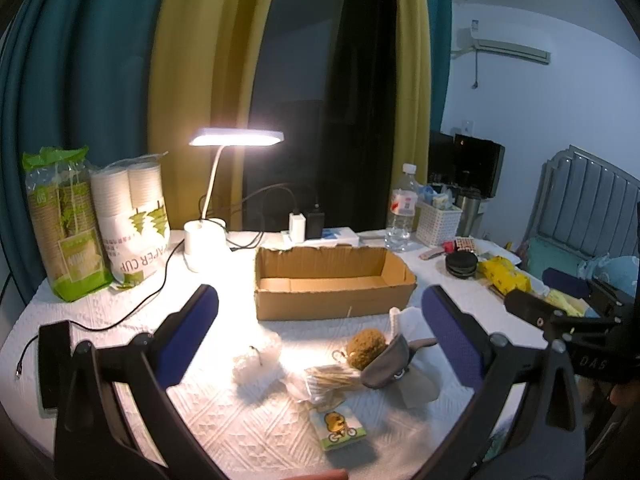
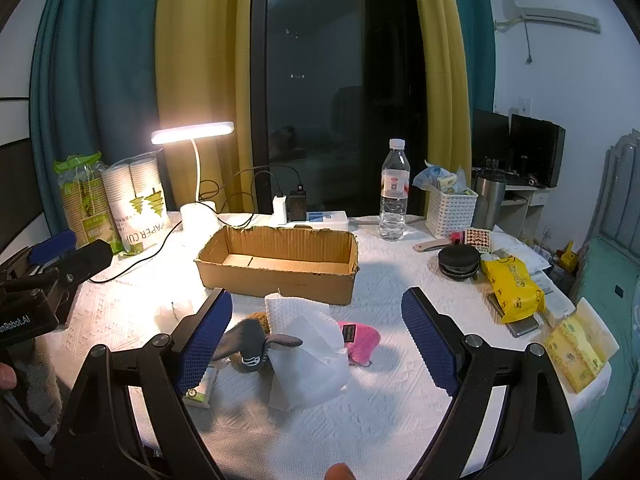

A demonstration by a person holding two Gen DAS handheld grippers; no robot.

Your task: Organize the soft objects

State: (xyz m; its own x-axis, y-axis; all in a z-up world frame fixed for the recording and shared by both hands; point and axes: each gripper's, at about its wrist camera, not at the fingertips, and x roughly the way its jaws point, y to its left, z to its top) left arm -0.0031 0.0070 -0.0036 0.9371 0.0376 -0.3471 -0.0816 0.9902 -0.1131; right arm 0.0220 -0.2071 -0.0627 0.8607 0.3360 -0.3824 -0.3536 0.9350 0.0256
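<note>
Soft objects lie in a loose cluster on the white table cover (image 2: pixel 360 412), just in front of the cardboard box (image 2: pixel 280 276). From my right wrist view I log a grey plush toy (image 2: pixel 250 342), a white folded tissue (image 2: pixel 306 356) leaning over it, and a pink cloth pouch (image 2: pixel 360 340) at 3 o'clock of the tissue, touching it. In my left wrist view the same grey plush toy (image 1: pixel 390 362) sits beside a brown sponge ball (image 1: pixel 366 348), a bag of cotton swabs (image 1: pixel 324 380), a white fluffy bundle (image 1: pixel 256 364) at 9 o'clock, and a small cartoon tissue pack (image 1: pixel 340 432) at 6 o'clock.

The box is open-topped and empty, its torn near edge facing the cluster.

My left gripper (image 1: pixel 320 332) is spread wide and holds nothing; it hangs above the cluster. My right gripper (image 2: pixel 316 336) is likewise spread wide and empty, its fingers flanking the toy, tissue and pouch.

Open cover remains at 6 o'clock of the cluster. At 3 o'clock the table edge is crowded by a yellow packet (image 2: pixel 512 284) and a black round case (image 2: pixel 458 262); at 10 o'clock stand the lit desk lamp (image 2: pixel 192 136) and paper cup sleeves (image 2: pixel 136 200).
</note>
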